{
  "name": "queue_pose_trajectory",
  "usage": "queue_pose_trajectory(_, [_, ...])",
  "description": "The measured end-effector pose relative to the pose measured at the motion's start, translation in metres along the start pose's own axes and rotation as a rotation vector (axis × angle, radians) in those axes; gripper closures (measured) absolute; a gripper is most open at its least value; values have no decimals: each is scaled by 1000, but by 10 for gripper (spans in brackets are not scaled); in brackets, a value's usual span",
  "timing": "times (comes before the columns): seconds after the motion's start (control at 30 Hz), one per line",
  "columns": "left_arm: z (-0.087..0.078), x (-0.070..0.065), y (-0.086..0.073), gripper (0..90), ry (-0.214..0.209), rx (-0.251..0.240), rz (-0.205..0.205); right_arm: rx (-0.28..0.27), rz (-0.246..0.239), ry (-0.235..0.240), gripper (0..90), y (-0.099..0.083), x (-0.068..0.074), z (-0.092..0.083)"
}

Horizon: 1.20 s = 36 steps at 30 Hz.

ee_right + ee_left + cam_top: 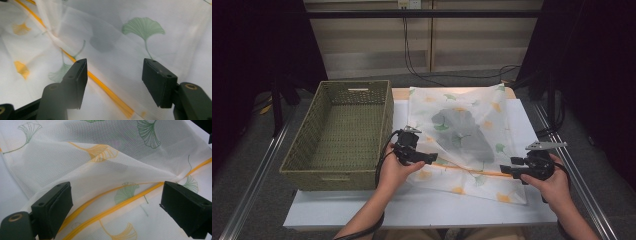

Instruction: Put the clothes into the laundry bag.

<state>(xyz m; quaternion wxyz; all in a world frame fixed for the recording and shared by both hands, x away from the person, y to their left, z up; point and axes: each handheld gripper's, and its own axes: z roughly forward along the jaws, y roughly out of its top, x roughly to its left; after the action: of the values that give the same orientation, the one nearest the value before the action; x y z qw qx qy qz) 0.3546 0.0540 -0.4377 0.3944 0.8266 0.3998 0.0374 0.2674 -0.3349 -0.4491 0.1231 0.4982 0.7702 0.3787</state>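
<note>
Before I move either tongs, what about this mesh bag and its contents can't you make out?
- Dark thing inside the mesh bag, high view: a grey shape behind the printed mesh; what it is can't be told.
- Orange zipper, high view: too thin to find the slider or tell open from closed.
- Zipper, right gripper view: blurred, and cut off by the top-left edge.
- Basket, high view: the near wall hides the floor just behind it.

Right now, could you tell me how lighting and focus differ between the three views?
High view: dim with black corners, the white mesh laundry bag with ginkgo leaves brightest. Left gripper view: bright, weave and yellow zip sharp. Right gripper view: softer, the zip blurred near the bottom edge.
</note>
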Motion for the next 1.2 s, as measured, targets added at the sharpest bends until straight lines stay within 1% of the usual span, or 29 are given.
queue_pose_trajectory(0.03, [0,0,0,99,-8,-2,0,-3,5,-8,371,-1,-1,0])
queue_pose_trajectory(0.07, [1,-1,0,99,-6,-13,-15,-5,9,-9,369,-3,-3,0])
queue_pose_trajectory(0.2, [1,-1,1,94,-11,-6,-12,19,19,-27,357,-8,-5,2])
queue_pose_trajectory(0.23, [1,-2,1,94,-12,-9,-14,30,7,-39,353,-10,-6,3])
queue_pose_trajectory(0.27, [1,-1,1,94,-13,-3,2,32,8,-49,348,-11,-6,4])
queue_pose_trajectory(0.3, [1,-1,1,94,-10,3,8,40,12,-53,346,-12,-6,4])
queue_pose_trajectory(0.37, [1,-2,1,94,-13,-1,4,37,-4,-75,340,-13,-7,5])
queue_pose_trajectory(0.4, [1,-2,2,94,-9,3,12,43,-6,-82,335,-14,-8,5])
queue_pose_trajectory(0.43, [2,-3,1,94,-5,-15,6,42,-5,-80,331,-15,-9,6])
queue_pose_trajectory(0.47, [1,-2,2,94,-10,-8,18,49,-2,-88,326,-15,-10,7])
queue_pose_trajectory(0.5, [1,-2,2,93,-19,-7,11,53,2,-96,324,-17,-11,8])
queue_pose_trajectory(0.57, [1,-1,2,91,-14,-3,11,56,2,-91,330,-17,-11,9])
queue_pose_trajectory(0.6, [1,-1,2,91,-12,-2,12,53,-3,-105,333,-18,-10,9])
queue_pose_trajectory(0.63, [2,-2,1,91,-15,-9,-7,57,-13,-109,336,-18,-10,10])
queue_pose_trajectory(0.67, [2,-1,1,91,-15,1,9,58,-16,-105,356,-18,-10,10])
queue_pose_trajectory(0.7, [3,-1,1,91,-13,0,7,63,-21,-112,398,-19,-10,11])
queue_pose_trajectory(0.73, [2,-1,1,91,-14,11,12,62,-31,-111,430,-19,-10,12])
queue_pose_trajectory(0.77, [2,-1,1,91,-14,10,12,64,-26,-105,453,-20,-10,13])
queue_pose_trajectory(0.8, [3,-1,1,91,-17,1,11,66,-22,-117,492,-20,-9,13])
queue_pose_trajectory(0.87, [3,-2,1,91,-17,4,11,81,-40,-136,571,-20,-6,13])
queue_pose_trajectory(0.9, [3,-2,1,91,-15,6,12,90,-56,-137,599,-20,-6,13])
queue_pose_trajectory(0.93, [3,-2,0,91,-16,7,14,83,-64,-139,624,-20,-5,14])
queue_pose_trajectory(0.97, [3,-2,0,91,-11,8,15,80,-68,-132,650,-20,-5,14])
queue_pose_trajectory(1.0, [3,-3,0,92,-17,-4,15,80,-64,-134,701,-20,-4,14])
queue_pose_trajectory(1.03, [2,-3,1,94,-13,-1,21,79,-66,-133,739,-20,-4,14])
queue_pose_trajectory(1.07, [3,-4,1,96,-13,-11,5,76,-61,-138,774,-20,-3,14])
queue_pose_trajectory(1.1, [2,-3,1,96,-14,-1,19,82,-68,-140,798,-20,-3,14])
queue_pose_trajectory(1.17, [2,-3,1,96,-14,-4,18,89,-74,-127,869,-19,-2,15])
queue_pose_trajectory(1.2, [2,-3,1,97,-11,-3,19,91,-83,-125,885,-19,-2,15])
